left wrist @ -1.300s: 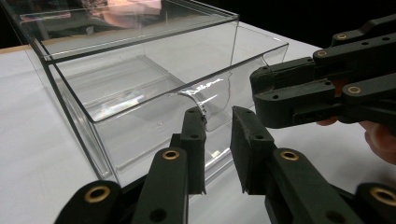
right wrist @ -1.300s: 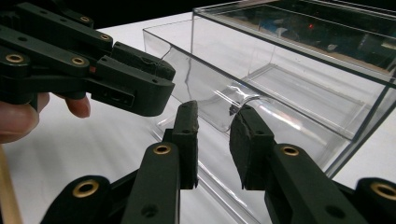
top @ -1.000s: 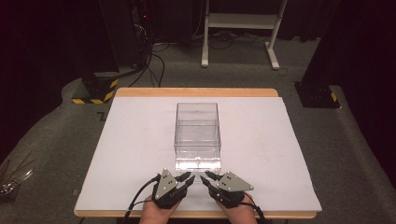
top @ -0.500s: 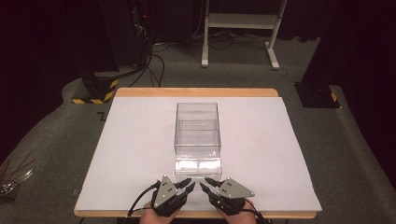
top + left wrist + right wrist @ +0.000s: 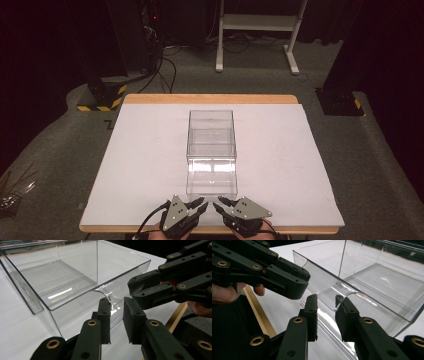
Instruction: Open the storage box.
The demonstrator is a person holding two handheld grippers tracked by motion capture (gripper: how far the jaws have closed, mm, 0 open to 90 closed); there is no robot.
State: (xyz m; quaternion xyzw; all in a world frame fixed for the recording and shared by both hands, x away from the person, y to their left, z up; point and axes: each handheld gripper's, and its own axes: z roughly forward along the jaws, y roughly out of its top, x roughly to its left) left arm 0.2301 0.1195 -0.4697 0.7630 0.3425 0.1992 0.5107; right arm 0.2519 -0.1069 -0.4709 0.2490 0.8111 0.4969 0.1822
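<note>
A clear plastic box (image 5: pixel 210 131) stands in the middle of the white table (image 5: pixel 140 165). Its clear drawer (image 5: pixel 211 181) is slid out toward me. My left gripper (image 5: pixel 200 205) and right gripper (image 5: pixel 219 202) sit side by side at the table's near edge, just short of the drawer's front. Both are open and hold nothing. In the left gripper view my left gripper (image 5: pixel 116 302) points at the curved notch (image 5: pixel 105 291) in the drawer's front wall, with the right gripper (image 5: pixel 140 287) beside it. In the right gripper view my right gripper (image 5: pixel 325 302) points at the same notch (image 5: pixel 342 290), with the left gripper (image 5: pixel 294 275) close by.
The table's wooden edge (image 5: pixel 210 99) shows at the far side. On the floor beyond are a black-and-yellow striped base (image 5: pixel 102 100), cables (image 5: pixel 165 70), a white frame stand (image 5: pixel 257 30) and a black post base (image 5: pixel 340 102).
Both grippers have drawn back toward the table's near edge. The drawer's front now sits a little nearer to me than a second ago.
</note>
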